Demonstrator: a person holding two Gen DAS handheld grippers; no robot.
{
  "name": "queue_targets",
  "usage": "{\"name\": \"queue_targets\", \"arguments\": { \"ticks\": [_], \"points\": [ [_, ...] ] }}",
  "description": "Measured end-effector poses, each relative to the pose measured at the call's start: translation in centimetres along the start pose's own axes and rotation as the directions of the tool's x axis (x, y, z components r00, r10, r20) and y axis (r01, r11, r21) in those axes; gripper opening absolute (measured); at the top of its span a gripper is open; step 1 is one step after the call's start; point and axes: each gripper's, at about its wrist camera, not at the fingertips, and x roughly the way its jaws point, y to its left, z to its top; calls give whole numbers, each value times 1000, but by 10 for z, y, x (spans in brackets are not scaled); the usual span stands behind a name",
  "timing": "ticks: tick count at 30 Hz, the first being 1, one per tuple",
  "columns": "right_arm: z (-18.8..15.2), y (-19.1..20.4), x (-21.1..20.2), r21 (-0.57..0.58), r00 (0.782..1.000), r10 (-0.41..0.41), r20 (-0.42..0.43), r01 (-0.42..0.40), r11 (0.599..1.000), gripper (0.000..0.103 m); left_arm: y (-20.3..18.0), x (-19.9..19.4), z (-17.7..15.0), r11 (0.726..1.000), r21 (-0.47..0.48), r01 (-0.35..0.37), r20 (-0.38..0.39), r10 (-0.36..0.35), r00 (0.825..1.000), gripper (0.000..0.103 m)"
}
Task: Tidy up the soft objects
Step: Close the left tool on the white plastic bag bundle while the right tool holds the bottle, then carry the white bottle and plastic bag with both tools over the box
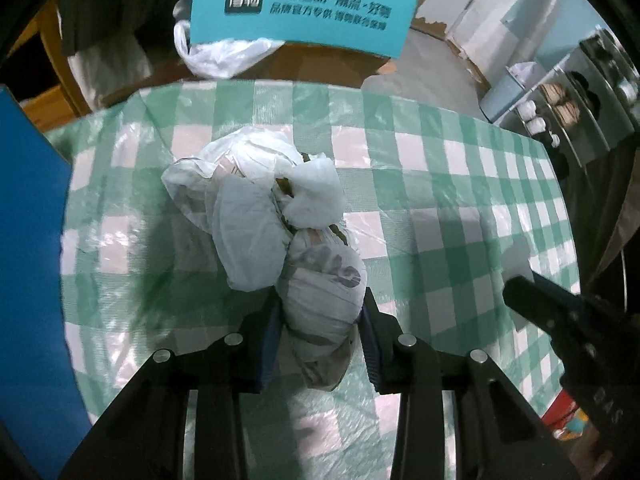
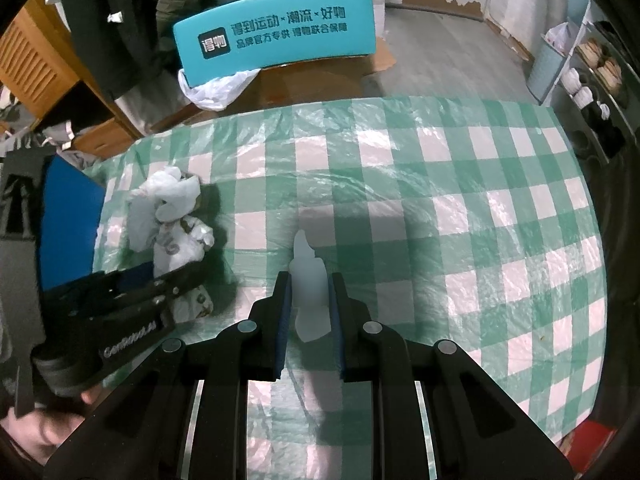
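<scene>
A crumpled bundle of white plastic bags [image 1: 256, 208] lies on the green-and-white checked tablecloth [image 1: 460, 200]. My left gripper [image 1: 320, 312] is shut on the near end of the bundle, a grey-printed bag [image 1: 324, 284]. The same bundle [image 2: 168, 216] shows at the left of the right wrist view, with the left gripper [image 2: 120, 300] on it. My right gripper [image 2: 309, 292] is shut on a small white piece of plastic [image 2: 306, 280] and holds it just above the cloth [image 2: 460, 208]. Its tip [image 1: 532, 292] shows at the right of the left wrist view.
A blue board [image 1: 28, 240] stands at the table's left edge. A teal box with printed characters [image 2: 276, 32] and a loose white bag [image 2: 216, 88] sit on a brown surface behind the table. A shelf with shoes [image 2: 592, 80] stands at the right.
</scene>
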Motion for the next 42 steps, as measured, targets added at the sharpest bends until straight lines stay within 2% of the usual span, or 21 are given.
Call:
{"name": "queue_targets", "arguments": {
  "ticks": [7, 21, 30, 36, 42],
  "points": [
    [-1, 5, -11, -11, 1000, 9, 22, -8, 1000, 16, -6, -35, -8, 994, 84, -66, 80, 59, 995, 36],
    [-8, 24, -43, -51, 997, 34, 68, -30, 998, 16, -9, -95, -27, 981, 144, -131, 200, 101, 975, 36],
    [-19, 41, -68, -96, 996, 39, 86, -30, 995, 16, -6, -126, -40, 973, 168, -158, 247, 113, 962, 36],
    [-22, 54, -81, -125, 993, 57, 105, -43, 991, 16, -3, -143, -48, 974, 173, -147, 259, 99, 961, 36],
    [-25, 70, -92, -157, 990, 76, 115, -57, 986, 16, 2, -161, -55, 969, 180, -168, 291, 110, 950, 36]
  ]
}}
